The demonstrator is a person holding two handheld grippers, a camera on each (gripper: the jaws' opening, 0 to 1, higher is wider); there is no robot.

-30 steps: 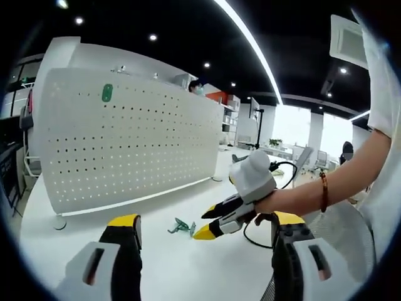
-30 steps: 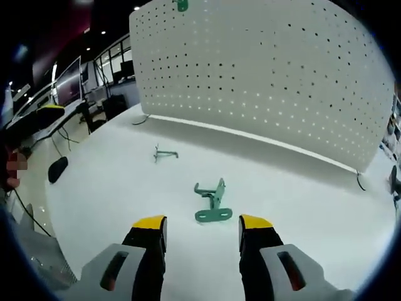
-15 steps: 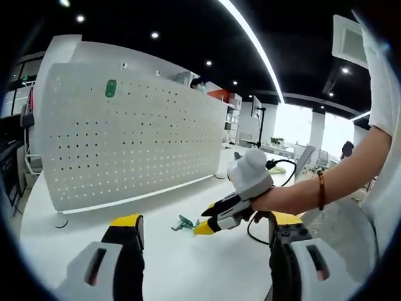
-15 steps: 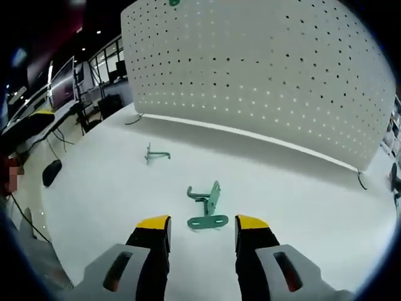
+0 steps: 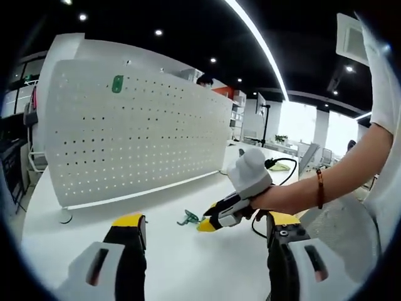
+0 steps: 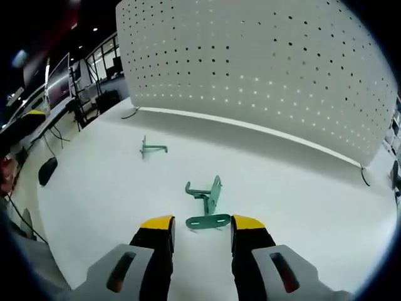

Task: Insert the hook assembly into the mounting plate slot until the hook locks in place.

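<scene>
A green hook assembly (image 6: 207, 202) lies on the white table (image 6: 301, 207), its flat base just ahead of and between my right gripper's (image 6: 202, 223) yellow fingertips. That gripper is open and low over the table. A smaller green hook (image 6: 150, 148) lies farther off to the left. The white pegboard (image 6: 250, 56) stands upright behind them. In the left gripper view, a green mounting plate (image 5: 117, 83) sits high on the pegboard (image 5: 138, 138). There the right gripper (image 5: 212, 222) points down at the green hook (image 5: 188, 218). My left gripper (image 5: 205, 221) hangs open and holds nothing.
A person's arm with a bead bracelet (image 5: 322, 189) holds the right gripper. A black cable (image 5: 279, 164) trails on the table behind it. The pegboard stands on a small foot (image 5: 62, 217). A dark object (image 6: 47, 170) lies off the table's left edge.
The right gripper has moved closer to the hook assembly, whose base now lies between the fingertips, and its jaws have narrowed a little. The left gripper view has shifted slightly.
</scene>
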